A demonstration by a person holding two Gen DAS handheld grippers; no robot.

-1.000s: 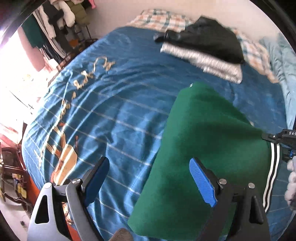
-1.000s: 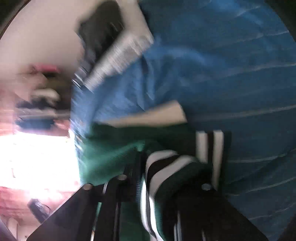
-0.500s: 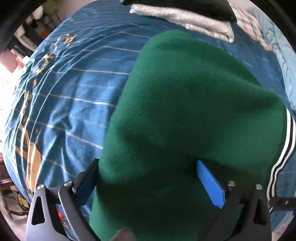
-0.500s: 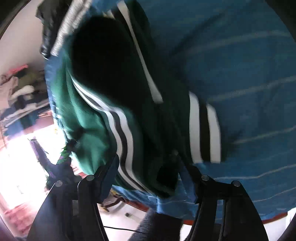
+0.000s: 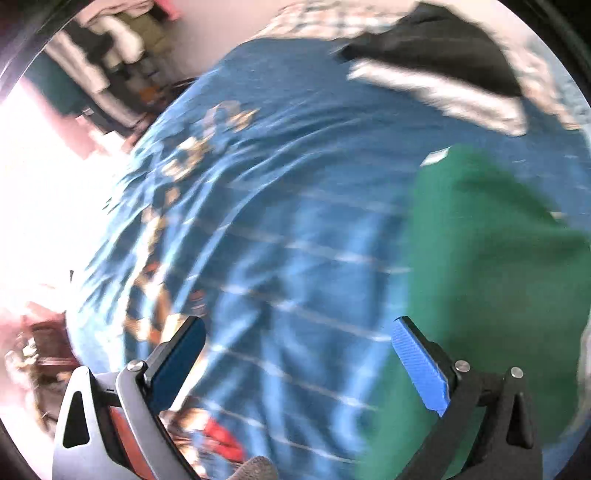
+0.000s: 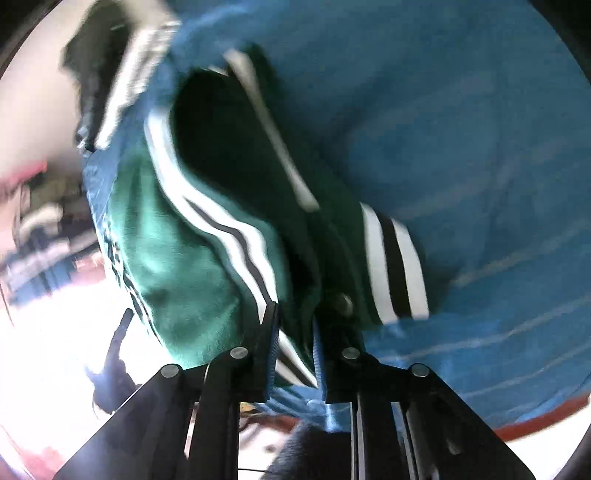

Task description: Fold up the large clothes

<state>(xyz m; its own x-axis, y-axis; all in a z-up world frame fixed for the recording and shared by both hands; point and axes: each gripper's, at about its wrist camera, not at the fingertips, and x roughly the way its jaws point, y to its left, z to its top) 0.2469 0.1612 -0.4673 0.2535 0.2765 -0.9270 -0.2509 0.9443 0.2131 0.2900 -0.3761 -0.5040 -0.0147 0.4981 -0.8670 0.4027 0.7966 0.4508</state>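
Note:
A green jacket (image 5: 491,258) with black-and-white striped trim lies on the blue striped bedspread (image 5: 295,206), at the right of the left wrist view. My left gripper (image 5: 297,354) is open and empty above the bedspread, its right pad at the jacket's left edge. In the right wrist view my right gripper (image 6: 293,339) is shut on the jacket (image 6: 184,266) at its striped hem (image 6: 395,266) and holds it lifted and bunched. The view is blurred.
A folded black and silver garment (image 5: 443,70) lies at the far end of the bed on a checked pillow (image 5: 317,18). Hanging clothes (image 5: 110,44) stand at the far left. The bed's near edge shows red (image 6: 535,424).
My left gripper pulled back off the green jacket and now hovers left of it. My right gripper closed on the striped hem; half a second ago it was open.

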